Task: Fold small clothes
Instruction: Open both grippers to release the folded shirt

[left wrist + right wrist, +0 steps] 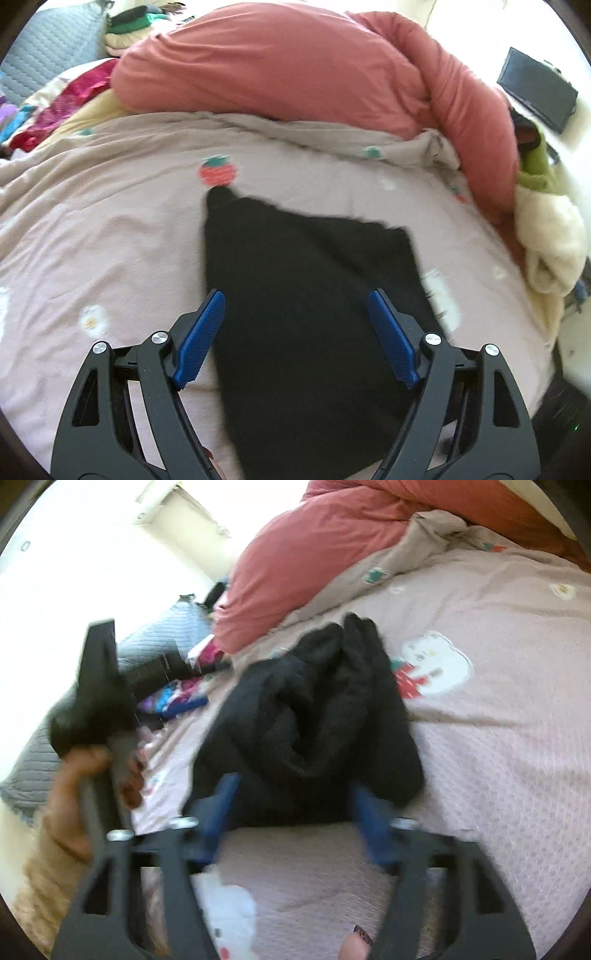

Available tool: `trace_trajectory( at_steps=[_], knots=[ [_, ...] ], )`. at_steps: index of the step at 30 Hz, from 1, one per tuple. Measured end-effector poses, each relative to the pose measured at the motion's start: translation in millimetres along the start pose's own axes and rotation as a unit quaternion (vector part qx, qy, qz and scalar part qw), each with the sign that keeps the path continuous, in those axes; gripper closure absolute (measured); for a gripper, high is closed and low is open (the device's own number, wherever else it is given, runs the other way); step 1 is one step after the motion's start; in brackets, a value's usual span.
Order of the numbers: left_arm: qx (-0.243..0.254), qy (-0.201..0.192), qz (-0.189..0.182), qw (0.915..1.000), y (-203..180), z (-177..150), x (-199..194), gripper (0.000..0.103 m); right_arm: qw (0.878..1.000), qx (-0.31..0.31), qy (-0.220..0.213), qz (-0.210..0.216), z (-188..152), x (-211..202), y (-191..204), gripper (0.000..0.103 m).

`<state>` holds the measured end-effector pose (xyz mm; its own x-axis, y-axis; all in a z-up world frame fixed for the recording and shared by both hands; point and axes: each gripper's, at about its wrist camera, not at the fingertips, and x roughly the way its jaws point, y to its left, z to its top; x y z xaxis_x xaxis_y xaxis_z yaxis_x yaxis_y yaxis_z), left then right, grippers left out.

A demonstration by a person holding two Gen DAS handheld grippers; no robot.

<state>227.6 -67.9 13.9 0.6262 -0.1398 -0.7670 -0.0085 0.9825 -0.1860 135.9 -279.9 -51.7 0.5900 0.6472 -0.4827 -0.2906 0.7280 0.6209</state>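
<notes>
Pink printed bedspread [110, 229] covers the bed where both tools hover with fingers spread wide, gripping nothing: the left tool [295, 306] and right tool [293, 794] above a black garment [314, 295] lying on the bedspread; a red duvet [295, 66] is heaped behind.

Black garment [306, 295]: soft matt cloth, a bit fuzzy, zero shine. Bedspread [110, 240]: pale pink cloth, finely textured weave, printed strawberry [217, 171] flat on it. Duvet [288, 66]: salmon cloth, smooth, puffy, matt. Quilted pad [44, 48]: grey-blue stitched cloth. Fleece [546, 236]: cream, fluffy, rough-looking. Left gripper [295, 314]: matt black plastic arms, ribbed blue pads [201, 336], rubbery or plastic, hard to say; shiny metal screws [159, 337]. Right gripper [295, 801]: same matt black plastic and blue pads, blurred.
</notes>
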Motion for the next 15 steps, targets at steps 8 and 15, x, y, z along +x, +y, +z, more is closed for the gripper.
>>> trace_trajectory(
  at_steps=[8,15],
  knots=[
    [-0.006,0.014,-0.013,0.9998,17,-22,6,0.031,0.998,0.045,0.053,0.007,48,37,-16,0.021],
    [0.002,0.012,-0.017,0.9998,17,-25,-1,0.031,0.996,0.047,0.077,0.015,70,63,-24,0.073]
  ],
)
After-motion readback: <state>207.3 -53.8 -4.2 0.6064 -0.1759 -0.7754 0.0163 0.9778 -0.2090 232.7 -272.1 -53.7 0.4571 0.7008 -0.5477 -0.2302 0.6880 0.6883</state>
